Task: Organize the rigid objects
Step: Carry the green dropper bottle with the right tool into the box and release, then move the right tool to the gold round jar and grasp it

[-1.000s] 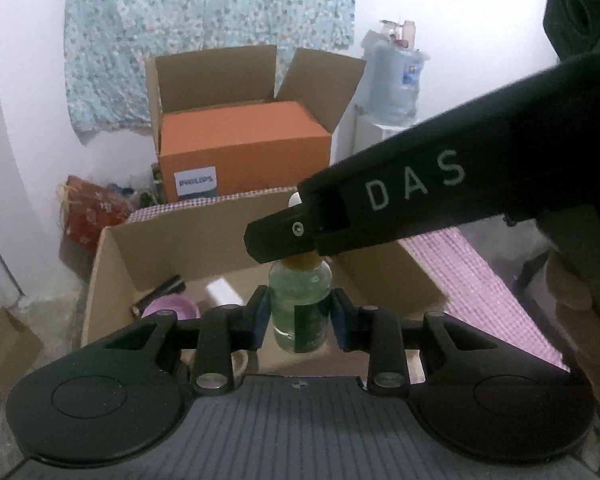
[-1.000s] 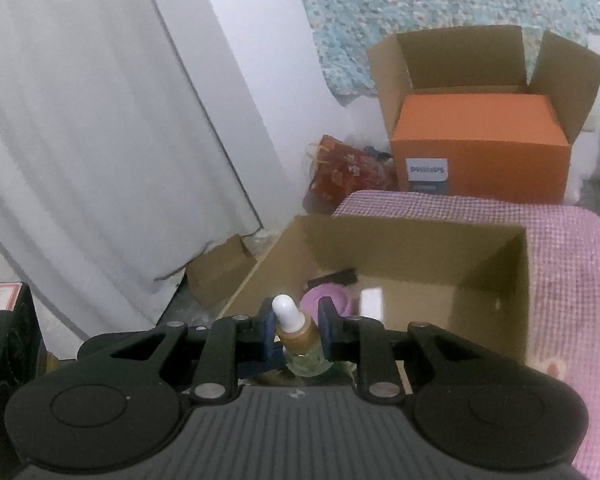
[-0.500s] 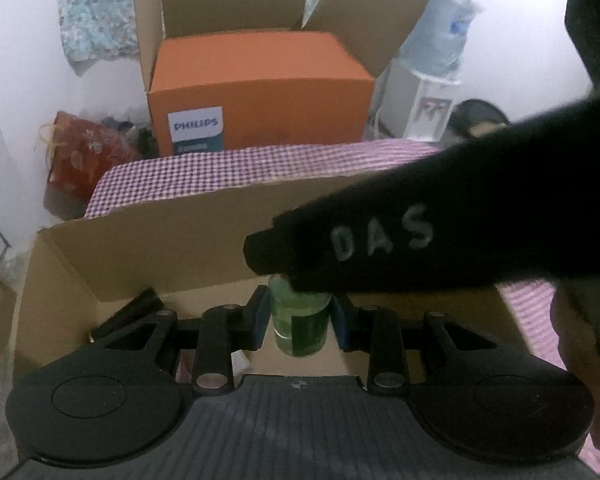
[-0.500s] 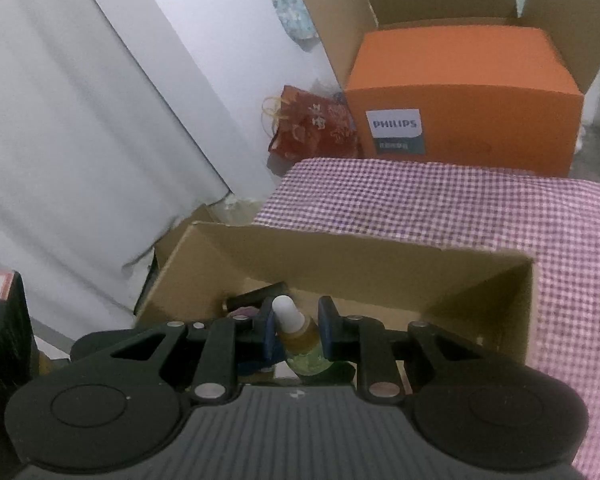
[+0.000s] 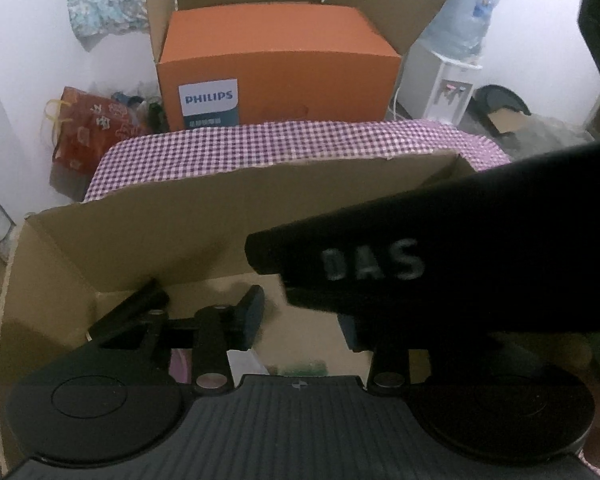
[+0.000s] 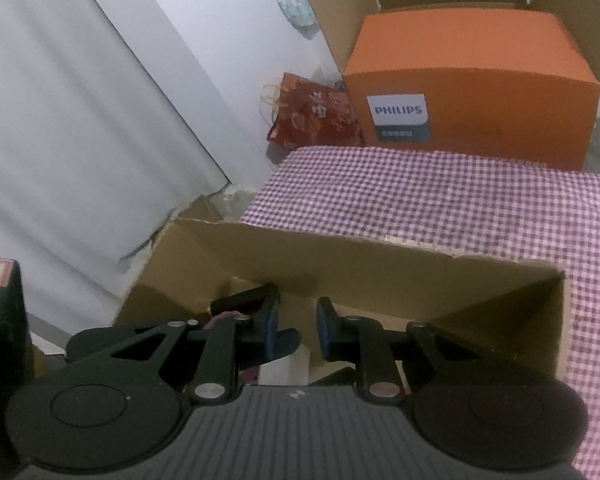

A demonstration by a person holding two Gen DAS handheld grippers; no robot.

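Observation:
An open cardboard box (image 5: 148,216) sits on a purple checked cloth, also in the right wrist view (image 6: 380,256). My left gripper (image 5: 300,320) is open and empty above the box interior. A green blur at the bottom (image 5: 304,368) may be the dropper bottle lying in the box; I cannot tell for sure. My right gripper (image 6: 298,326) is open and empty over the same box. Its black body marked DAS (image 5: 440,264) crosses the left wrist view and hides my left gripper's right finger. A black item (image 6: 244,296), something pink (image 5: 178,364) and something white (image 5: 246,360) lie in the box.
An orange Philips box (image 5: 276,68) stands in a larger carton behind the table (image 6: 440,192). A red bag (image 5: 88,132) lies on the floor at left. A water dispenser (image 5: 440,76) stands at right. A white curtain (image 6: 60,140) hangs at left.
Both grippers have opened and let go of the dropper bottle they held together. It has dropped out of sight between the fingers. Both cameras tilted further down over the box.

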